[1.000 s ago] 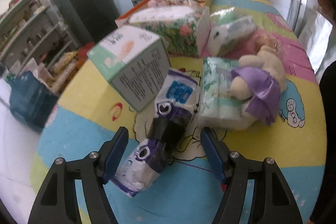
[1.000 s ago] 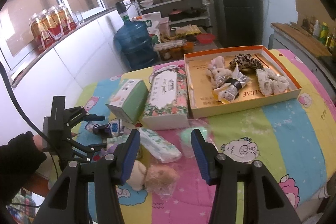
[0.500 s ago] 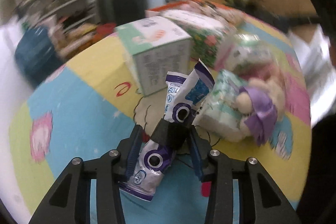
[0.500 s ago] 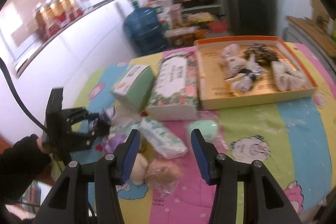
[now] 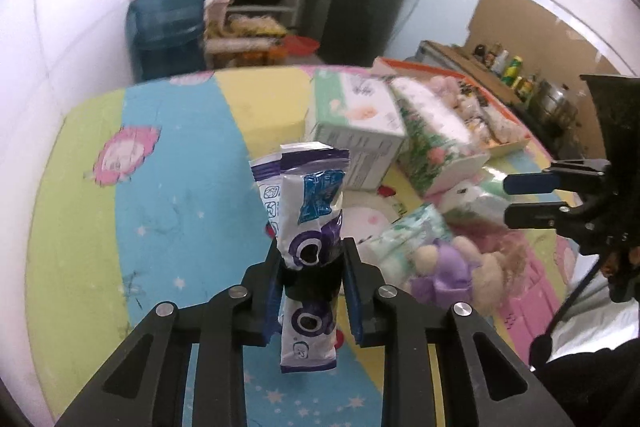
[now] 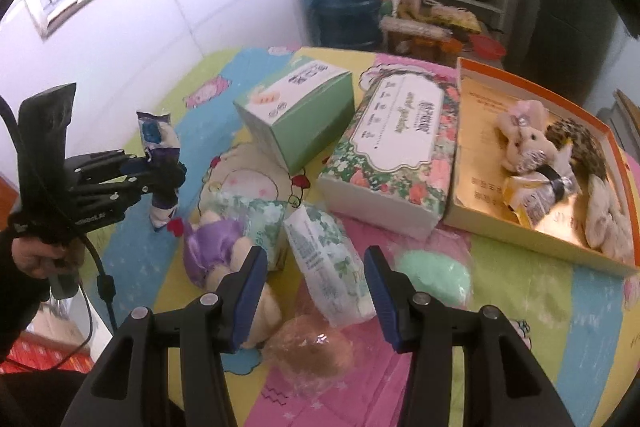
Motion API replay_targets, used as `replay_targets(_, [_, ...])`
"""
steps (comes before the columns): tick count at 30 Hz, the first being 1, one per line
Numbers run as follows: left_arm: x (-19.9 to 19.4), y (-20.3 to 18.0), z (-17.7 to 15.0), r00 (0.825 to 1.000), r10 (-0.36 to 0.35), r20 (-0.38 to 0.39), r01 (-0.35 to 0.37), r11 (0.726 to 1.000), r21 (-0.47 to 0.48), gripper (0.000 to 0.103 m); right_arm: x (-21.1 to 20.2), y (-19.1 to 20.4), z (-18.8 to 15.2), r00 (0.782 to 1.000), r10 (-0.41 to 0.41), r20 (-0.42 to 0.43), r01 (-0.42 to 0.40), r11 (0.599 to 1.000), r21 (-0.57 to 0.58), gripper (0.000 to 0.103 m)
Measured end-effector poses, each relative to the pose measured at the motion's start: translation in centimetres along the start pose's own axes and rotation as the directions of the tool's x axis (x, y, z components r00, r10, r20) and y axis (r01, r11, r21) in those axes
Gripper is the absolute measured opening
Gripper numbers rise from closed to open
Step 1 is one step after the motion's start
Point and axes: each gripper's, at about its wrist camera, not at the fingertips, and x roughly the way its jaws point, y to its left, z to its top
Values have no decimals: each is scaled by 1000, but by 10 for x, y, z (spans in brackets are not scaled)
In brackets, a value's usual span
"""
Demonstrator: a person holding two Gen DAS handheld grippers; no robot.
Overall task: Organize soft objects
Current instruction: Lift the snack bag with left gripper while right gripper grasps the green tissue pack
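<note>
My left gripper [image 5: 312, 267] is shut on a purple and white soft packet [image 5: 308, 219] and holds it upright above the striped cloth; it also shows in the right wrist view [image 6: 160, 163]. My right gripper [image 6: 316, 279] is open and empty, hovering over a green-patterned tissue pack [image 6: 328, 267]. A plush toy in a purple dress [image 6: 216, 251] lies to its left. A wrapped tan soft toy [image 6: 312, 347] and a mint green soft piece [image 6: 434, 277] lie close by.
A green box [image 6: 296, 115] and a floral tissue box [image 6: 396, 155] stand mid-table. An orange-rimmed tray [image 6: 532, 239] at the right holds a plush rabbit [image 6: 524, 139] and other soft items. A blue water jug [image 6: 340, 3] and shelves stand behind.
My left gripper closed on the purple and white packet and lifted it off the cloth, turning left. My right gripper stayed open and moved lower, toward the tissue pack.
</note>
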Motion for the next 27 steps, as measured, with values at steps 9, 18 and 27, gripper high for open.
replay_targets(9, [-7,1,0,998,10,55,-4,995,-97,27,15,7,-1,998,-11,-58,4,993,-120,50])
replay_targets(18, [-25,-17,2,995,30,92,-20,994,-110,27,12,-13,-4,999,32,-38,-34,997,-70,21])
replay_targets(27, [-41,-36,9,992,-1,127,14,994,-104,27,-21,-25,-3,994,91,55,-91,996,10,20])
